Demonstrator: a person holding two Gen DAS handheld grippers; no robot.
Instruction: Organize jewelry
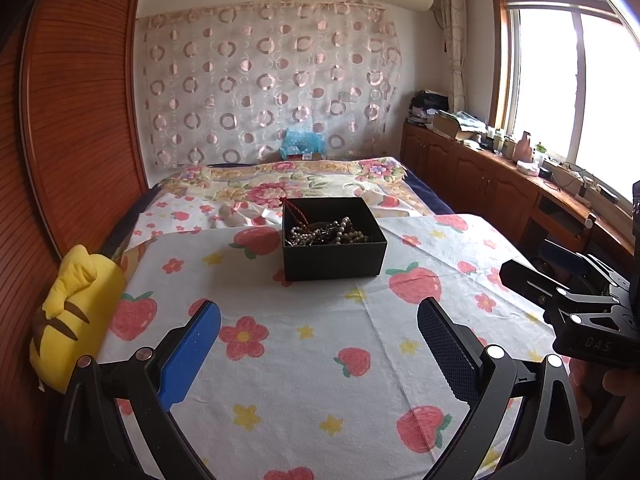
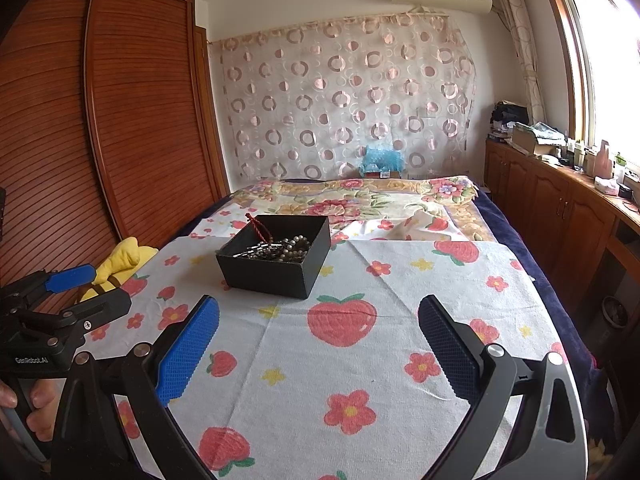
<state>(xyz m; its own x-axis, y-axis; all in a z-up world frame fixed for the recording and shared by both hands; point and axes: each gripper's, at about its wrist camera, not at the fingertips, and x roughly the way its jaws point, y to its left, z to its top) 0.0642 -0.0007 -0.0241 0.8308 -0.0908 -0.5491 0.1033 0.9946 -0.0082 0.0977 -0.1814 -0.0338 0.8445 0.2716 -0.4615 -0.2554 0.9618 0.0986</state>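
A black box [image 1: 334, 240] with no lid stands on a strawberry-print cloth [image 1: 320, 360] spread over the near end of a bed [image 2: 516, 236], and the jewelry [image 1: 328, 234] lies inside it in one loose heap: strings of pale beads, some darker pieces, and a red cord [image 1: 296, 212] that climbs over the far left rim. No piece of jewelry shows anywhere on the cloth around the box; whether the pieces in the heap are knotted together is too small to tell. The left tool [image 1: 318, 340] hangs over the near part of the cloth with its two pads wide apart and nothing between them, well short of the box. The right tool [image 2: 318, 340] hangs the same way just beside it, pads spread and holding nothing, also well short of the box. As to how far the job has got, this scene reads two ways: either every piece has been gathered into the box and the tidying is at its end, or the heap is waiting to be taken out and sorted on the cloth. The pictures do not settle which. What can be said is that everything to be organized is in one place, inside the box, heaped rather than laid out in order, and neither tool has hold of it. A yellow plush toy [image 1: 76, 312] lies at the left edge of the cloth against the wooden wardrobe [image 2: 120, 120], apart from the box.
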